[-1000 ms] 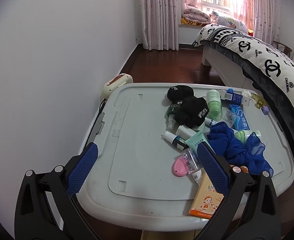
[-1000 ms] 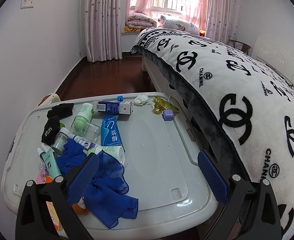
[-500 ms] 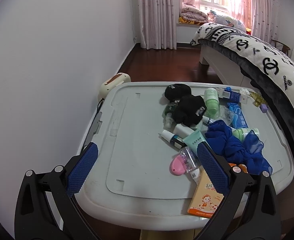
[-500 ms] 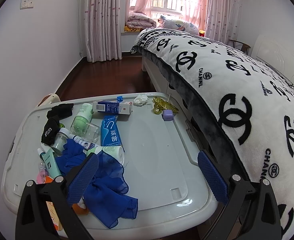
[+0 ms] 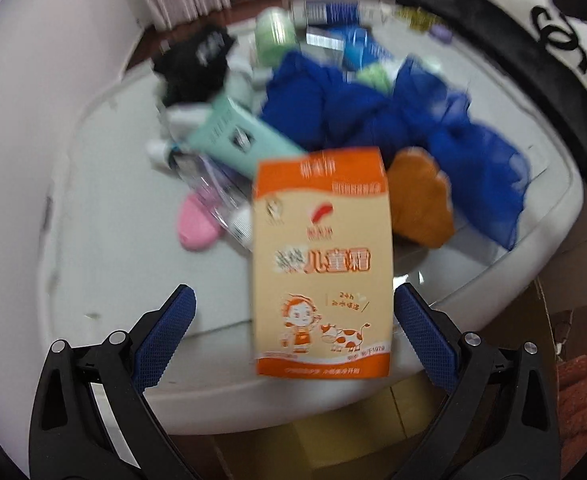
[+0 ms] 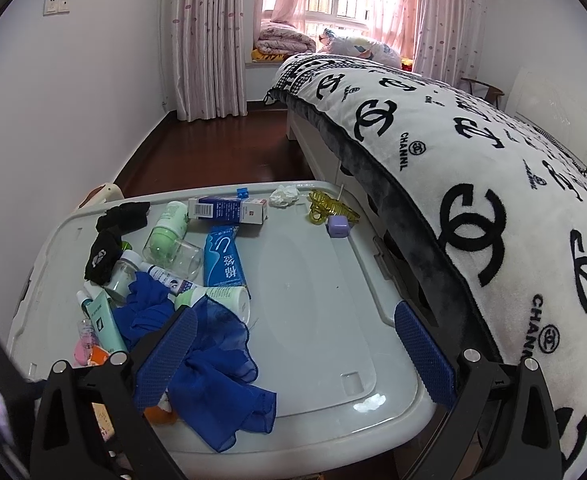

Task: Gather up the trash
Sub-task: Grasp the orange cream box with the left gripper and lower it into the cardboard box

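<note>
An orange and cream carton [image 5: 321,256] with a cartoon child lies at the near edge of the white bin lid [image 5: 113,260]. My left gripper [image 5: 291,300] is open right above it, and the carton's lower half sits between the two blue pads without touching them. This view is motion-blurred. My right gripper [image 6: 295,316] is open over the lid's [image 6: 317,280] front part and holds nothing. A crumpled tissue [image 6: 283,196] lies at the far edge. A blue box [image 6: 227,210] and a blue tube [image 6: 223,260] lie mid-lid.
A blue cloth [image 6: 213,352] sprawls over the front left, amid bottles, a mint tube [image 5: 237,136], black socks [image 6: 109,236] and a pink item [image 5: 195,228]. A yellow hair clip [image 6: 325,206] and purple cube [image 6: 338,227] sit far right. The bed [image 6: 493,160] borders the right side.
My left gripper has swung down and to the right, close over the carton, still open. The right gripper has hardly moved.
</note>
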A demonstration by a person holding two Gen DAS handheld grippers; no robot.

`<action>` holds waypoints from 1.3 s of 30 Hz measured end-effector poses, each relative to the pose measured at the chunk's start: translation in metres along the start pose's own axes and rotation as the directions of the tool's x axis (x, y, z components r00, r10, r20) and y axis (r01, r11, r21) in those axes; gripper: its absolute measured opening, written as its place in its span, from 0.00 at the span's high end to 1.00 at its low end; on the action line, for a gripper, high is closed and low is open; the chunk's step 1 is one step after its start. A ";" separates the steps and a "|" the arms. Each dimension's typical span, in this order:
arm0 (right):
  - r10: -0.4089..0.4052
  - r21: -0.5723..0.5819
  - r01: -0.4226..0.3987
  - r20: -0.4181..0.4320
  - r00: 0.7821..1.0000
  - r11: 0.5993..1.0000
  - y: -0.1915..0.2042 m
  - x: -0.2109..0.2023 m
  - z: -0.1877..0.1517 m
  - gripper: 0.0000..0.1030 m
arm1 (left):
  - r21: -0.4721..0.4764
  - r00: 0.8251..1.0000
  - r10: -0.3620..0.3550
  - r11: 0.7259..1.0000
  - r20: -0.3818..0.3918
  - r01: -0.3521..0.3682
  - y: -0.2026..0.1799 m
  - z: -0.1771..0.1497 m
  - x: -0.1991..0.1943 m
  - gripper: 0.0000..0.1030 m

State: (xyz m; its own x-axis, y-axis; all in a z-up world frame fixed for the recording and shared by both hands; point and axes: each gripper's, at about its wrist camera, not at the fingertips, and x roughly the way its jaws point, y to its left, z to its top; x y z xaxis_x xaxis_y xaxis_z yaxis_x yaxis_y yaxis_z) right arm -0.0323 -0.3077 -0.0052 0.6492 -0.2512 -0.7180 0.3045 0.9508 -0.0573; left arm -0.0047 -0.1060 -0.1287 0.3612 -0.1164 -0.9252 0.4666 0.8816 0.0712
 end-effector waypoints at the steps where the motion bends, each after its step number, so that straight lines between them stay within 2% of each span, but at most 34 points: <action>1: 0.004 -0.007 -0.004 -0.005 1.000 1.000 0.003 0.000 -0.002 0.05 | -0.009 1.000 0.006 1.000 -0.010 -0.006 0.000 0.000 0.006 0.07; 3: 0.009 -0.032 -0.009 -0.013 1.000 0.999 0.009 0.003 -0.005 0.05 | -0.029 0.999 -0.007 1.000 -0.040 0.005 0.000 0.000 0.017 0.12; 4: 0.011 -0.045 -0.012 -0.017 1.000 0.999 0.012 0.004 -0.007 0.05 | -0.039 0.999 -0.006 0.999 -0.031 0.004 0.001 0.000 0.017 0.27; 5: 0.021 -0.060 -0.023 -0.025 0.999 0.998 0.016 0.007 -0.009 0.05 | -0.035 1.000 -0.021 0.999 -0.014 0.020 0.002 0.001 0.011 0.38; 8: 0.057 -0.096 -0.063 -0.060 0.997 0.993 0.027 0.016 -0.017 0.05 | -0.082 0.996 -0.069 0.994 0.049 0.073 0.016 0.005 -0.015 0.38; 12: 0.118 -0.177 -0.135 -0.103 0.988 0.975 0.051 0.024 -0.030 0.05 | -0.161 0.988 -0.082 0.982 0.130 0.102 0.047 0.006 -0.058 0.38; 14: 0.147 -0.235 -0.171 -0.117 0.982 0.957 0.069 0.025 -0.039 0.05 | -0.212 0.982 -0.062 0.972 0.176 0.100 0.068 0.005 -0.081 0.38; 17: 0.182 -0.371 -0.225 -0.147 0.972 0.901 0.107 0.024 -0.062 0.05 | -0.291 0.972 0.031 0.956 0.233 0.040 0.100 0.005 -0.107 0.38; 20: 0.144 -0.492 -0.187 -0.125 0.982 0.850 0.142 0.030 -0.084 0.06 | -0.349 0.969 0.045 0.936 0.245 0.045 0.116 0.005 -0.110 0.38; 21: 0.118 -0.526 -0.164 -0.120 0.986 0.835 0.150 0.036 -0.089 0.12 | -0.369 0.970 0.039 0.928 0.241 0.054 0.120 0.004 -0.111 0.38; 22: 0.101 -0.543 -0.156 -0.129 0.986 0.825 0.156 0.042 -0.094 0.26 | -0.380 0.972 0.035 0.923 0.233 0.058 0.122 0.004 -0.109 0.38; 24: 0.070 -0.537 -0.176 -0.213 0.975 0.825 0.161 0.063 -0.102 0.55 | -0.382 0.977 0.045 0.923 0.210 0.040 0.121 0.001 -0.106 0.38; 25: 0.081 -0.514 -0.194 -0.234 0.969 0.835 0.157 0.067 -0.102 0.55 | -0.379 0.979 0.050 0.925 0.200 0.030 0.121 -0.001 -0.105 0.38; 26: 0.102 -0.492 -0.203 -0.225 0.969 0.847 0.154 0.064 -0.101 0.60 | -0.375 0.980 0.052 0.927 0.192 0.024 0.120 -0.001 -0.102 0.38; 29: 0.122 -0.485 -0.201 -0.188 0.974 0.851 0.148 0.050 -0.093 0.65 | -0.369 0.980 0.052 0.929 0.189 0.022 0.119 0.000 -0.101 0.38; 33: 0.192 -0.416 -0.218 -0.103 0.976 0.883 0.131 0.021 -0.064 0.65 | -0.346 0.977 0.068 0.938 0.203 0.006 0.115 -0.006 -0.105 0.38; 36: 0.255 -0.352 -0.255 -0.046 0.966 0.901 0.103 -0.012 -0.044 0.65 | -0.316 0.978 0.063 0.949 0.200 0.003 0.107 -0.018 -0.108 0.38; 39: 0.280 -0.339 -0.275 -0.034 0.959 0.900 0.082 -0.035 -0.048 0.65 | -0.240 0.985 0.023 0.971 0.168 0.018 0.084 -0.040 -0.104 0.38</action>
State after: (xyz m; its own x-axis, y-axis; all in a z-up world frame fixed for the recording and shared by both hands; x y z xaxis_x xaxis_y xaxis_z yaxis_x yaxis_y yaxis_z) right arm -0.0634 -0.2125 -0.0177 0.6844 0.0314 -0.7284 -0.1404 0.9860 -0.0895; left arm -0.0350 -0.0012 -0.0409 0.5025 -0.1715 -0.8474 0.2658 0.9633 -0.0374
